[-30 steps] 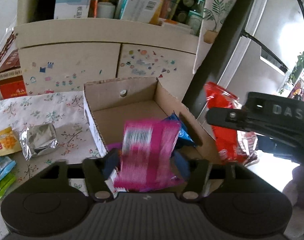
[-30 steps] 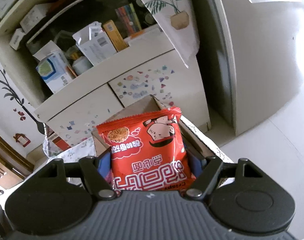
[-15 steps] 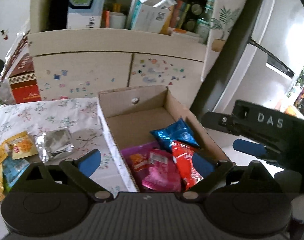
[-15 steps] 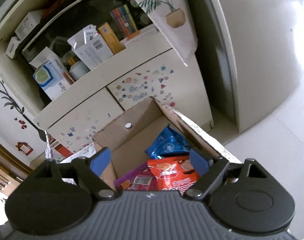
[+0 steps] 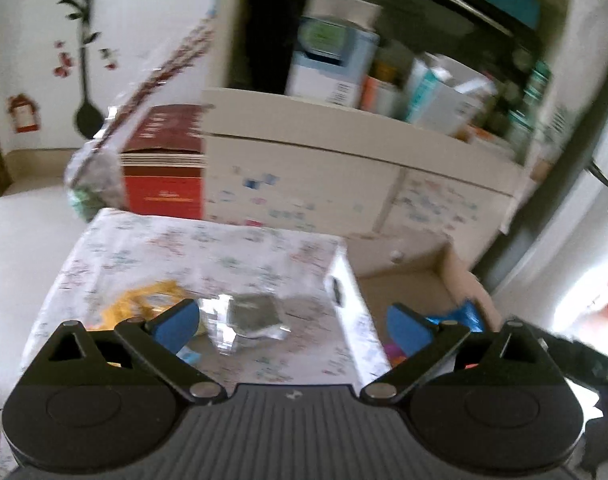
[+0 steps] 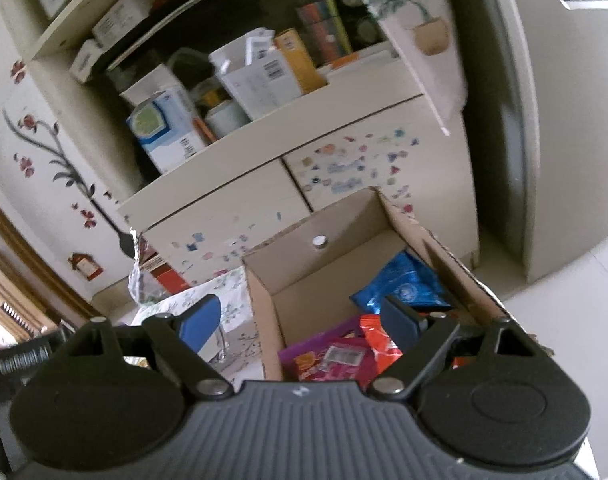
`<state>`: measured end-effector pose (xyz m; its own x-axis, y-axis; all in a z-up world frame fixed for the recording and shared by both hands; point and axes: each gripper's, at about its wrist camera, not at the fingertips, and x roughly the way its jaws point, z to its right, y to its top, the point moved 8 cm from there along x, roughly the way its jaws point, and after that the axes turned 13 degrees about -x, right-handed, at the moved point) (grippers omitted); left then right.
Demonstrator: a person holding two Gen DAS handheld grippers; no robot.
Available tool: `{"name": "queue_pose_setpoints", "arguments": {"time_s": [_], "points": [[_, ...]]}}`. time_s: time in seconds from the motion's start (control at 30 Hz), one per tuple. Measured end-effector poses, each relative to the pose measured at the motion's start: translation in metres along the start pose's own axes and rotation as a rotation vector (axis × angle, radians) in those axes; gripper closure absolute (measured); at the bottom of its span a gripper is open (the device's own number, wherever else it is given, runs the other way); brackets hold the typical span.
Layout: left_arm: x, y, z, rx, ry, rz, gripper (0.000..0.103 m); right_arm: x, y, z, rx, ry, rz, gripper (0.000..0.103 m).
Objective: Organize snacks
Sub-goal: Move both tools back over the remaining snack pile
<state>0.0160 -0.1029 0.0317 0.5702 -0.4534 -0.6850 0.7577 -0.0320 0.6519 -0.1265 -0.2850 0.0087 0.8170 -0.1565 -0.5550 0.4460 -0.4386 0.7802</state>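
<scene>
With both jaws spread empty, the left gripper [image 5: 292,322] faces a crinkly silver foil snack packet [image 5: 248,320] on the floral-clothed surface [image 5: 208,252] — probably light, soft, slippery — best pinched across its flat middle.

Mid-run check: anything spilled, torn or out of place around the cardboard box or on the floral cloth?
Nothing looks spilled or damaged. The blue packet, red packet and pink packet lie loosely piled inside the cardboard box. A silver packet and a yellow packet wait unsorted on the floral cloth.

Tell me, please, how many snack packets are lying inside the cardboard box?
3 show: a blue packet farthest back, an orange-red packet mid-box, a pink-purple packet nearest. The hand-held gripper may hide more.
</scene>
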Motion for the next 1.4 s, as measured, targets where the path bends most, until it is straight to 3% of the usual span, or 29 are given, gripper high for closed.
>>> {"name": "queue_pose_setpoints", "arguments": {"time_s": [0.23, 0.63, 0.77, 0.97, 1.13, 1.4], "points": [[-0.005, 0.029, -0.047, -0.085, 0.071, 0.033, 0.001, 0.008, -0.005, -0.019, -0.059, 0.032, -0.017, 0.016], [0.003, 0.034, -0.1, -0.154, 0.159, 0.007, 0.001, 0.023, -0.019, -0.065, -0.185, 0.099, -0.044, 0.016], [0.01, 0.037, -0.124, -0.223, 0.179, -0.014, 0.001, 0.03, -0.026, -0.087, -0.242, 0.142, -0.055, 0.016], [0.028, 0.038, -0.156, -0.3, 0.209, -0.046, 0.001, 0.052, -0.034, -0.113, -0.275, 0.188, -0.07, 0.016], [0.048, 0.034, -0.167, -0.3, 0.23, -0.073, 0.001, 0.077, -0.041, -0.133, -0.324, 0.211, -0.082, 0.016], [0.087, 0.022, -0.178, -0.349, 0.239, -0.139, 0.001, 0.121, -0.058, -0.148, -0.371, 0.187, -0.121, 0.016]]}}
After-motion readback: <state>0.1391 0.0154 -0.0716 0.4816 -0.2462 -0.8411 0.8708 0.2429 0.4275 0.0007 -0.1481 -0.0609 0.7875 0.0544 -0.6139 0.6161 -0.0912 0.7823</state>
